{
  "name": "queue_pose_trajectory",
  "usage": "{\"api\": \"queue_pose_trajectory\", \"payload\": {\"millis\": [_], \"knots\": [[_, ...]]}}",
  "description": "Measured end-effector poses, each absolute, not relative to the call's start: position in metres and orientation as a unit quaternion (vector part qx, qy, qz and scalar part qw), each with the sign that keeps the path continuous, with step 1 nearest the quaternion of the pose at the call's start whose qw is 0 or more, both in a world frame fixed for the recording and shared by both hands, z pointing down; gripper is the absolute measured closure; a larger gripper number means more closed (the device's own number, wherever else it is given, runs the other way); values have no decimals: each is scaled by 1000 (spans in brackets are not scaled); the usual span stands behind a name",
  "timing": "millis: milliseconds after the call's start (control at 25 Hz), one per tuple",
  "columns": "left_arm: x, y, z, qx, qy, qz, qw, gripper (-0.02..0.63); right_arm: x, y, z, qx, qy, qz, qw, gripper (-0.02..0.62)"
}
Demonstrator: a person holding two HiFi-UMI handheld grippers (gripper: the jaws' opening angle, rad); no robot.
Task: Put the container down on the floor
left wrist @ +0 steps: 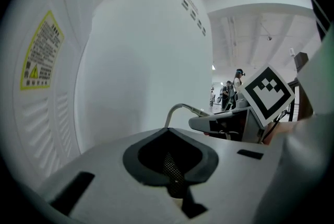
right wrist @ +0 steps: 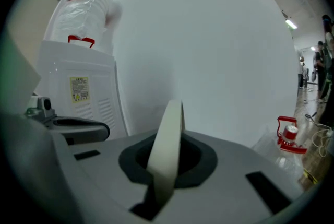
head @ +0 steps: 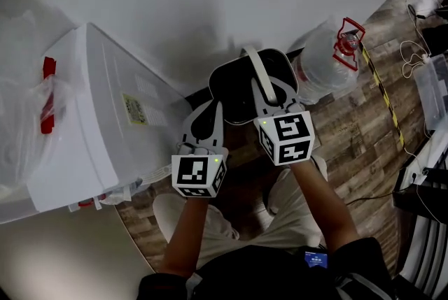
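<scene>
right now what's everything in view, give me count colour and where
container: one, black, held up in front of the person, near the wall
handle: one, cream band, arching over the container
water dispenser: one, white, at the left
warning label: one, yellow, on the dispenser's side
water bottles: two, clear with red fittings, one on the dispenser, one lying on the floor by the wall
striped tape: one strip, yellow-black, on the floor at right
floor: wood-look brown
left hand-held gripper: one, grey, jaws closed on a thin dark meshed edge, apparently the container's
right hand-held gripper: one, grey, jaws closed on the handle
</scene>
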State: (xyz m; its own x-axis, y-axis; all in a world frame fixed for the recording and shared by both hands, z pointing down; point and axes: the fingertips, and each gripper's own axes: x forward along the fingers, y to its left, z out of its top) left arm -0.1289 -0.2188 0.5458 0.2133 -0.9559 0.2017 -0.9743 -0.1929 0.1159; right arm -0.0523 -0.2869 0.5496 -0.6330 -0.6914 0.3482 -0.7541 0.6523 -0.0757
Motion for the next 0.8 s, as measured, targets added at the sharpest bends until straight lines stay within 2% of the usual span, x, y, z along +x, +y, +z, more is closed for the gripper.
{"api": "queue_pose_trajectory", "payload": {"millis": [360,800], "knots": [[-134,-230,611,772,-627,46,96,591,-60,-296,614,401,-899,102,142,563],[-135,-237,652,774,-625,48,84,591,-60,-299,660,403,-899,98,139,563]]}}
